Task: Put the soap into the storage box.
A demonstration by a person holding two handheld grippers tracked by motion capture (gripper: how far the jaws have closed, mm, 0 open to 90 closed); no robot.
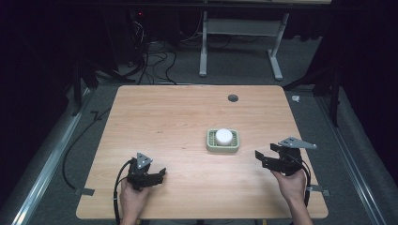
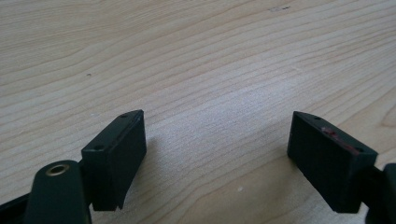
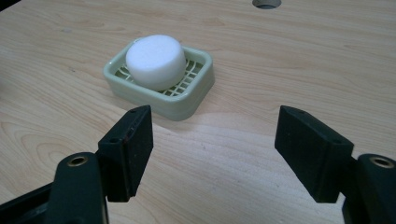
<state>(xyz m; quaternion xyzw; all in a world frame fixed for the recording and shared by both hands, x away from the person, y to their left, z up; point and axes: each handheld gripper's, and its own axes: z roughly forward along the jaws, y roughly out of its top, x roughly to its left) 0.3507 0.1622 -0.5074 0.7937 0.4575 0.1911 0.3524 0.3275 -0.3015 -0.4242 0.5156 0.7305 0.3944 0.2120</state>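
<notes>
Resting untouched in the pale green slotted soap dish [image 3: 187, 95], the round white soap cake [image 3: 155, 60] awaits; left gripper [image 2: 217, 154] and right gripper [image 3: 212, 149] gape wide, empty.

soap [image 1: 224, 136] – white round puck, flat | in pale-green slotted dish [image 1: 210, 142] | table centre-right, near right edge

Wooden table [image 1: 178, 117] with green soap dish [image 1: 223, 146]

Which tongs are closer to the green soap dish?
The right tongs. The soap dish sits just ahead of them, while the left tongs are farther away.
</notes>
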